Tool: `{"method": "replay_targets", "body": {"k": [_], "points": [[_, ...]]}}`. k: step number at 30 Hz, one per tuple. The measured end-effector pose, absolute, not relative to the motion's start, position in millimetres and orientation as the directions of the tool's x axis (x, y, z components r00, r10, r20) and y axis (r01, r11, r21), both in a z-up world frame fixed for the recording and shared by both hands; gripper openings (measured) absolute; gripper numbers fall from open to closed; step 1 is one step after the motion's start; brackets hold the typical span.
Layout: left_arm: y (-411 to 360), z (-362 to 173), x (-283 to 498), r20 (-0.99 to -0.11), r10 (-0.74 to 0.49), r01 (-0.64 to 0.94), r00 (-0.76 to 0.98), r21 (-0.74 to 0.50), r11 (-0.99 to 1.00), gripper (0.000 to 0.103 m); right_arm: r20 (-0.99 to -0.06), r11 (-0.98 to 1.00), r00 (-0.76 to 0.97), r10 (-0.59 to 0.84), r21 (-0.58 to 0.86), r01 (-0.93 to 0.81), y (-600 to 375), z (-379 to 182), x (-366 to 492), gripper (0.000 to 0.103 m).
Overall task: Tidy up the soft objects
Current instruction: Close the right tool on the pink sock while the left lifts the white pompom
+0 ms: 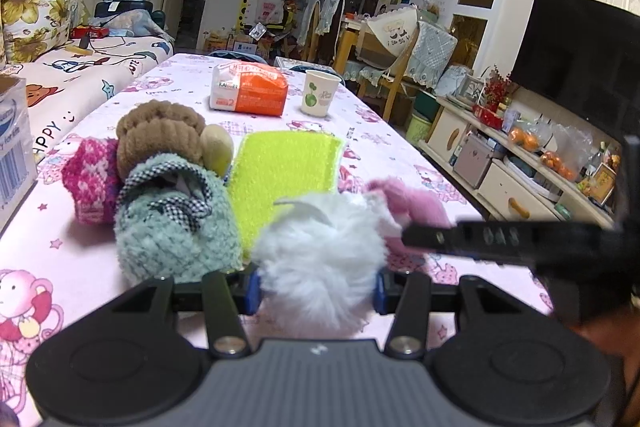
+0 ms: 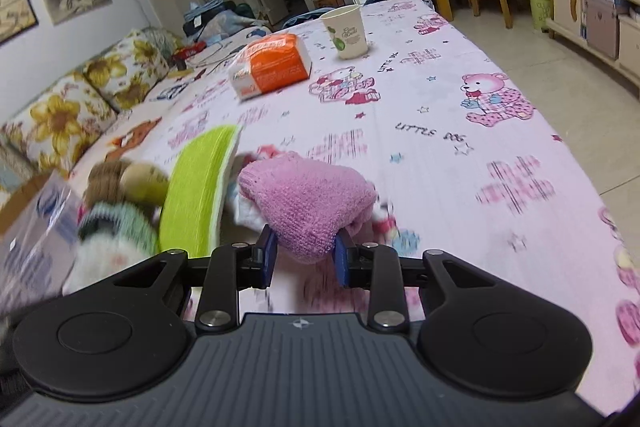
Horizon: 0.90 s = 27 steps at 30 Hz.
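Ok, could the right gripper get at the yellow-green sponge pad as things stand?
Probably not straight away: the right gripper is shut on the pink knitted piece, so its jaws are occupied. The yellow-green sponge pad lies just to its left with its near edge uncovered, so the path looks free once it lets go.

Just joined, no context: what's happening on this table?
A person holding two grippers is sorting soft items on a table under a pink cartoon cloth. The left gripper is clamped on a white fluffy ball; the right gripper is clamped on a pink knitted piece. Other plush items and a lime-green cloth sit close by.
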<state>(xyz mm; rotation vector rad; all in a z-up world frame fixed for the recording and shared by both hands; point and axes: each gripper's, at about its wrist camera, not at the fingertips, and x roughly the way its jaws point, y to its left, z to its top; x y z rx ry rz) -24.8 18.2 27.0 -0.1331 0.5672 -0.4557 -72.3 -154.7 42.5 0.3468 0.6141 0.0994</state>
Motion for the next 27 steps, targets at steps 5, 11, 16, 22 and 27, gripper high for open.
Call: {"method": "replay_targets", "body": {"k": [5, 11, 16, 22, 27], "points": [[25.7, 30.3, -28.0, -0.478, -0.459, 0.378, 0.749, -0.262, 0.888, 0.048, -0.562, 0.951, 0.806, 0.184, 0.308, -0.002, -150.8, 40.8, -96.2, 0.035], [31.8, 33.3, -31.7, -0.468, -0.466, 0.379, 0.751, -0.272, 0.885, 0.048, -0.599, 0.976, 0.786, 0.153, 0.218, -0.024, -141.1, 33.3, -102.8, 0.037], [40.7, 33.6, -32.7, -0.468, -0.461, 0.369, 0.754, -0.279, 0.887, 0.048, -0.630, 0.976, 0.762, 0.147, 0.218, -0.008, -145.9, 25.0, -82.8, 0.065], [53.0, 39.6, -33.3, -0.452, -0.456, 0.353, 0.767, -0.297, 0.887, 0.048, -0.622, 0.976, 0.771, 0.140, 0.216, -0.003, -146.9, 18.6, -61.2, 0.103], [58.7, 43.3, -34.9, -0.437, -0.455, 0.351, 0.776, -0.302, 0.887, 0.048, -0.604, 0.967, 0.784, 0.142, 0.253, 0.020, -146.9, 13.1, -37.5, 0.103]]}}
